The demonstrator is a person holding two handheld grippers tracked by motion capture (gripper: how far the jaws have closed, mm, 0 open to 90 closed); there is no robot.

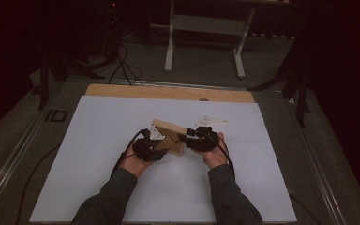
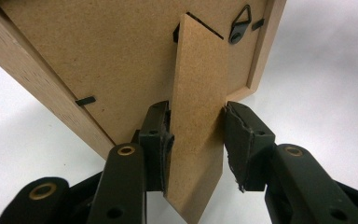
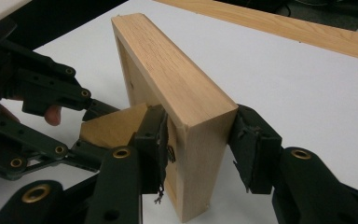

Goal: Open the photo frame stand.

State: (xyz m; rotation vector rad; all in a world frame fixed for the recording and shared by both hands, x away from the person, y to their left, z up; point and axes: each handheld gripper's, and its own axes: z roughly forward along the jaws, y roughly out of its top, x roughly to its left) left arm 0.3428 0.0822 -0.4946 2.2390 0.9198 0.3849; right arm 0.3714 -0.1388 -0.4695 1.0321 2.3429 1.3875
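Standing upright on the white table (image 1: 98,178), a pale wooden picture frame (image 3: 177,88) is being clamped edgewise by the right gripper (image 3: 198,149), while the left gripper (image 2: 196,144) is pinching its brown fibreboard stand (image 2: 198,107).

- A tabletop (image 1: 98,187) fills the middle of the high view, its surface a plain white sheet, wider toward the near edge.
- Along the far edge, a bare strip of light wood (image 1: 168,92) shows beyond the white sheet.
- A wooden picture frame (image 1: 168,137) stands on the white surface near the middle, upright on one edge, its brown backing board facing the near left.
- Just beyond the frame, to the right, a small pale flat piece (image 1: 212,122) appears over the white surface; whether it rests there cannot be told.
- Dark grey floor (image 1: 9,131) surrounds the tabletop.
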